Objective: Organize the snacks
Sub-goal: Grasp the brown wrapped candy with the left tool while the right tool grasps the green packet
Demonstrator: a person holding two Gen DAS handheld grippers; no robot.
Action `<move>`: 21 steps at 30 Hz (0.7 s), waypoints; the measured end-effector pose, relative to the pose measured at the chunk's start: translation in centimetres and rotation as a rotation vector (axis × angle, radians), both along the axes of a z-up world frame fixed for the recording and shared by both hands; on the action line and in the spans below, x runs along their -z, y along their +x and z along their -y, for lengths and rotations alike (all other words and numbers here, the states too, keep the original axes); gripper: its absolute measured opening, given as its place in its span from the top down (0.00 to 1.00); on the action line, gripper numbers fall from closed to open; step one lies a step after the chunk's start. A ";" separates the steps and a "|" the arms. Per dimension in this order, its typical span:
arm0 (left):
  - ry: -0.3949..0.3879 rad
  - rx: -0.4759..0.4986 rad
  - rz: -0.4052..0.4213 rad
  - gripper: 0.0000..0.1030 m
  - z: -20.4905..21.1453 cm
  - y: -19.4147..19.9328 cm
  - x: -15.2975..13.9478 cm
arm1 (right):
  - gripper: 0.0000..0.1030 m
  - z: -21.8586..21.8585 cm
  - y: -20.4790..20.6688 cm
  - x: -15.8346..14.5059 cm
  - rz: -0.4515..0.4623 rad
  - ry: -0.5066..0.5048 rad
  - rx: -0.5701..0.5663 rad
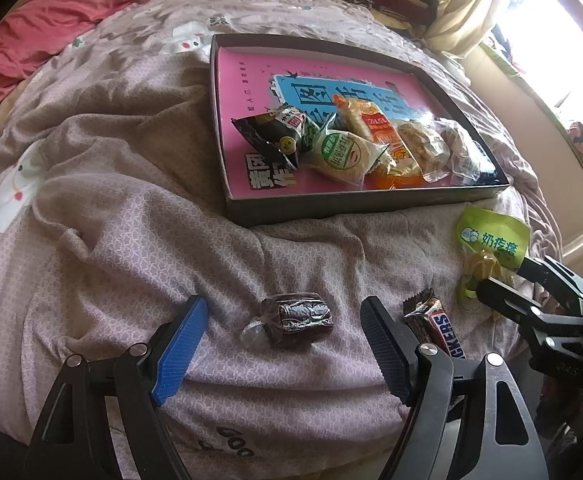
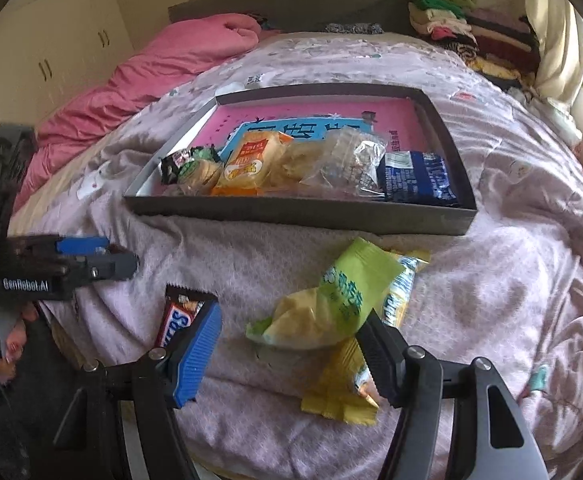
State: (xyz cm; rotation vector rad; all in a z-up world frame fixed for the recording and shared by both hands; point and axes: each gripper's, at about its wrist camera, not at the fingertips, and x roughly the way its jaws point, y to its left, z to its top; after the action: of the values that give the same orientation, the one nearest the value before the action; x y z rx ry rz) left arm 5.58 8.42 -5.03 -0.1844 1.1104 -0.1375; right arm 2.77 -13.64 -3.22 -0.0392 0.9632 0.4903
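My left tongs (image 1: 281, 344): jaws wide, empty, straddling dark cellophane-wrapped roll (image 1: 297, 320); long axis 3–9 o'clock, across jaws. My right tongs (image 2: 295, 354): half open, green crinkly pouch (image 2: 333, 300) between pads, grip unclear. Snickers bar (image 1: 435, 326) at 3 o'clock of left. Cardboard tray (image 1: 355, 206) at 12, holds glossy packets.

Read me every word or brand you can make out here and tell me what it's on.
"SNICKERS", partly hidden: chocolate bar on the bedspread.
"GenRobot.AI": left gripper body.
"奶疙瘩": green snack bag.
Large Chinese print lining the tray: only partly legible.
Tray snack wrappers: too blurred.
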 end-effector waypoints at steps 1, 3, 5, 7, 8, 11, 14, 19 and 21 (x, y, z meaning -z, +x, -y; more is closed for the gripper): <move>0.000 -0.001 -0.001 0.22 0.0 0.1 0.1 | 0.38 -0.1 0.2 0.1 -0.008 0.002 -0.001; -0.004 -0.003 0.001 0.22 0.0 0.1 0.2 | 0.46 -0.6 0.6 0.7 -0.028 -0.021 -0.008; -0.007 -0.005 0.002 0.22 0.0 0.1 0.3 | 0.51 -1.0 0.8 1.3 -0.048 -0.043 -0.017; -0.009 -0.003 0.003 0.23 0.1 0.1 0.4 | 0.51 -1.5 0.7 1.7 -0.043 -0.067 -0.026; -0.012 -0.006 0.004 0.23 0.0 0.1 0.4 | 0.52 -1.6 0.7 1.7 -0.034 -0.077 -0.033; -0.037 -0.020 0.003 0.22 -0.3 0.2 0.5 | 0.57 -1.7 0.9 1.9 -0.026 -0.084 -0.032; -0.011 -0.025 -0.006 0.34 -0.4 0.2 0.9 | 0.58 -1.7 1.1 2.0 -0.024 -0.080 -0.030; 0.030 -0.009 -0.021 0.53 0.1 0.4 1.2 | 0.60 -1.5 1.0 1.8 -0.009 -0.065 -0.024; 0.030 -0.002 -0.016 0.61 0.2 0.4 1.0 | 0.66 -1.1 1.0 1.6 -0.005 -0.045 -0.016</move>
State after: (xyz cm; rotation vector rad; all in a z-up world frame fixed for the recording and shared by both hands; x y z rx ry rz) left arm 6.02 8.26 -6.06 -0.1600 1.1281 -0.1178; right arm 3.72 -12.53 -4.77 -0.0869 0.9795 0.4838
